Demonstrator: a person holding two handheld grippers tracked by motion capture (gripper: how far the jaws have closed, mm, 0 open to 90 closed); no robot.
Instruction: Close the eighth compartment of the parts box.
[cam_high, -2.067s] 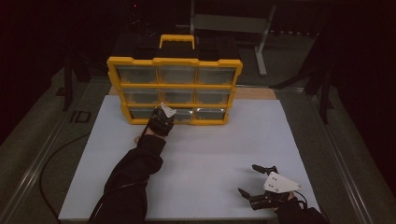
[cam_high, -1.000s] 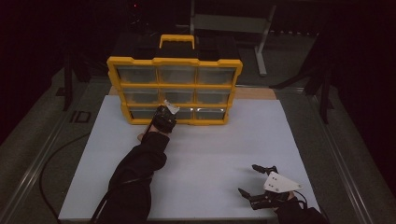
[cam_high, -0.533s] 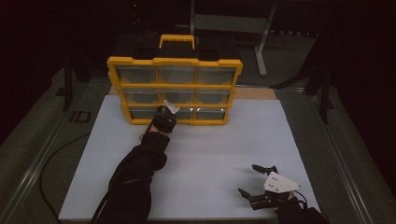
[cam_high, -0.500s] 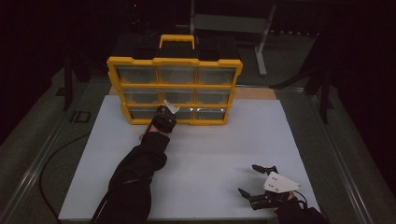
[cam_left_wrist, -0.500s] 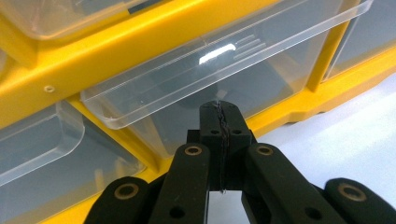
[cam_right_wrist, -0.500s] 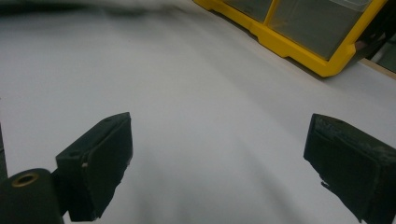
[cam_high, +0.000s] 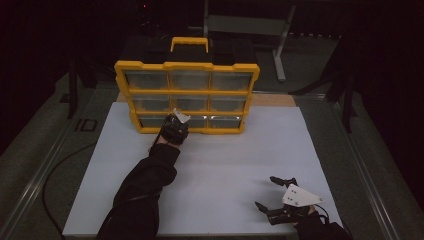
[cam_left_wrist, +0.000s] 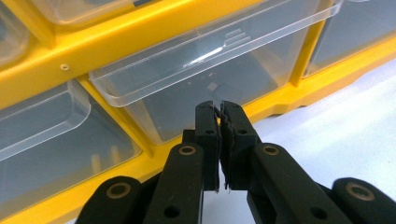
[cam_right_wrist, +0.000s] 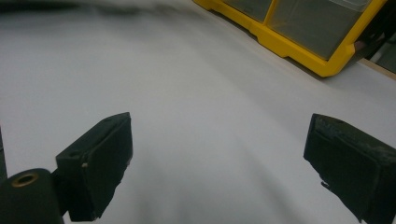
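Left gripper (cam_left_wrist: 219, 109), jaws together on nothing, noses up to the clear bottom-middle drawer (cam_left_wrist: 210, 79) of the yellow organizer (cam_high: 187, 92) at the table's (cam_high: 225, 165) far edge. Right gripper (cam_right_wrist: 219, 154) rests wide open, well apart. Judged step: approach to open the drawer; next, part the jaws and catch its lip.

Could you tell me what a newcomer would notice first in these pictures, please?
The yellow drawer cabinet with clear drawers stands at the far edge of the white table, bright against the dark room. The left gripper, jaws nearly together, sits right at the bottom middle drawer, nothing visibly between its jaws. The right gripper rests open near the table's front right corner.
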